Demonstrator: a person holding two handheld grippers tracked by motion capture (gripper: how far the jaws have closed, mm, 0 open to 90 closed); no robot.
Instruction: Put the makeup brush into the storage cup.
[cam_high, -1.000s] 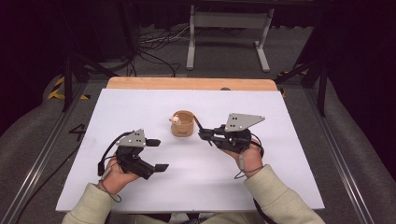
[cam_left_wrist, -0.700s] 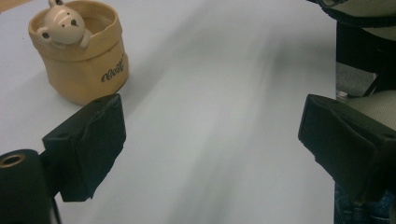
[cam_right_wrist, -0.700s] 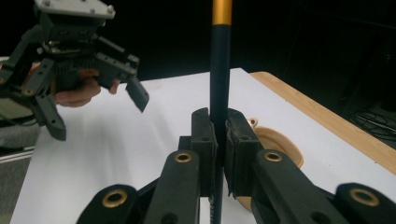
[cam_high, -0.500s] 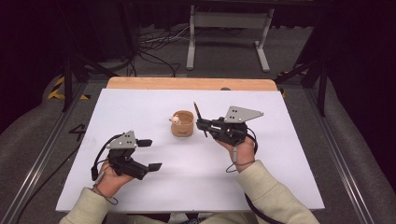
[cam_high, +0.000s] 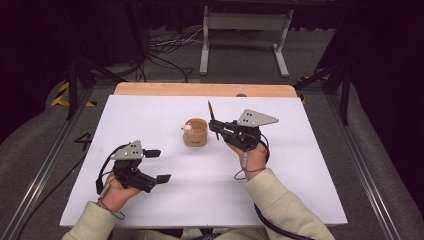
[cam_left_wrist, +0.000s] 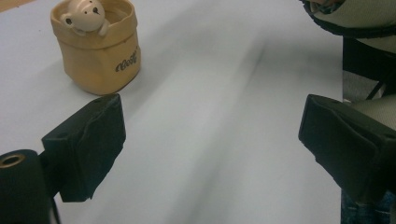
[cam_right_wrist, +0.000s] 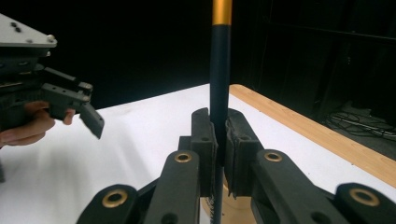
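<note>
Right gripper (cam_high: 216, 126) pinches a dark pencil (cam_right_wrist: 219, 70) upright, just beside the tan bear-topped pen cup (cam_high: 195, 132), apparently for insertion; left gripper (cam_high: 157, 165), jaws spread, rests apart on the white table (cam_high: 300, 190).

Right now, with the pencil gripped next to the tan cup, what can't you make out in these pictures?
- Pencil: top end cut off by the upper edge in the right gripper view; the right tongs cover its lower part.
- Tan cup: its inside is too small to read in the high view; the bear figure hides part of it in the left gripper view.
- Cup lettering: too blurred to read.
</note>
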